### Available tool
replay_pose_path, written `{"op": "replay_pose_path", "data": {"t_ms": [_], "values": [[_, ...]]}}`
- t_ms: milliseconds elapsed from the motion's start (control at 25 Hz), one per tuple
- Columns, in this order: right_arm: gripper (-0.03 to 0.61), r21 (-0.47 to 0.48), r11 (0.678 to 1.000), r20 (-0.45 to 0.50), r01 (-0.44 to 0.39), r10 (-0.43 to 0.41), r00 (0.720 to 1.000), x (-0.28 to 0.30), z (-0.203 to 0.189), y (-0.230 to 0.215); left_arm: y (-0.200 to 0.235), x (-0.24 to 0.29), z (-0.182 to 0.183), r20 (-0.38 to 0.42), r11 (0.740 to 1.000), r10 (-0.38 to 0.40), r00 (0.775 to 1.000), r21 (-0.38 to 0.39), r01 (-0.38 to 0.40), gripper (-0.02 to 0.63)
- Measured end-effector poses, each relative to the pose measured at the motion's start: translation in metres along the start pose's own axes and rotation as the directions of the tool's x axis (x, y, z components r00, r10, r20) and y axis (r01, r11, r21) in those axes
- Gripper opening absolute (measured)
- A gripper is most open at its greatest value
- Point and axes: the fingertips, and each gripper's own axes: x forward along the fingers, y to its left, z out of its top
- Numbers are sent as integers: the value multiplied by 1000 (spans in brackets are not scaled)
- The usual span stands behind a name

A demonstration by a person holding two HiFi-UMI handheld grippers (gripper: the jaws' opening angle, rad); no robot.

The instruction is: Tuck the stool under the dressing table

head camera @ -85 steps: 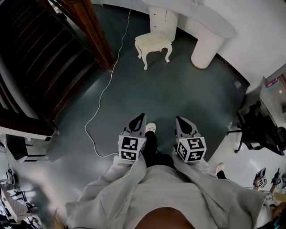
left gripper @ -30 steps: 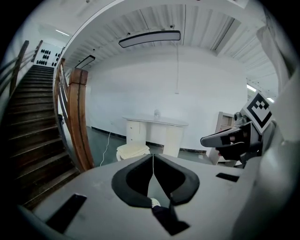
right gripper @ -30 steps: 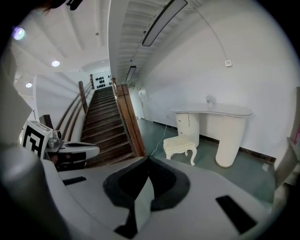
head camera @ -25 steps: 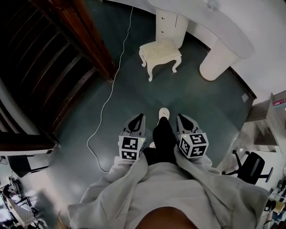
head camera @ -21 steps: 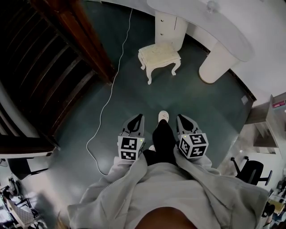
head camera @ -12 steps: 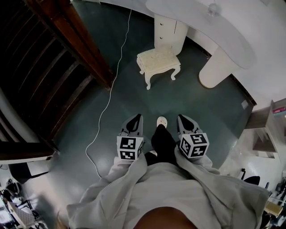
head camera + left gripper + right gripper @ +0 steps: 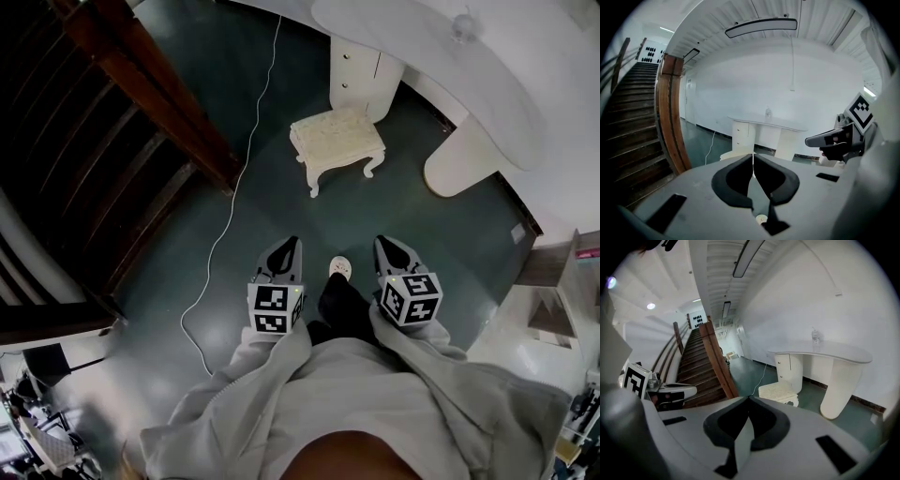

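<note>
Head view: cream stool (image 7: 337, 138) stands on the dark floor (image 7: 281, 197), in front of the white desk (image 7: 441, 75), near its drawer pedestal. Left gripper (image 7: 290, 246) and right gripper (image 7: 383, 244) are well apart from the stool, jaws closed, empty.

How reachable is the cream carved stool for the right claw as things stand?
Probably not yet. The right claw, shut and empty, is well short of the cream carved stool, with only dark green floor between. Nothing blocks the way; stepping closer should do.
</note>
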Motion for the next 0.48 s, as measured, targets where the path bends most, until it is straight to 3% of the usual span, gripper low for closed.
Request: {"op": "replay_pose_path", "data": {"t_ms": [480], "values": [[49, -8, 999, -15, -49, 49, 999, 72, 48, -51, 25, 80, 34, -1, 998, 58, 998, -26, -58, 18]]}}
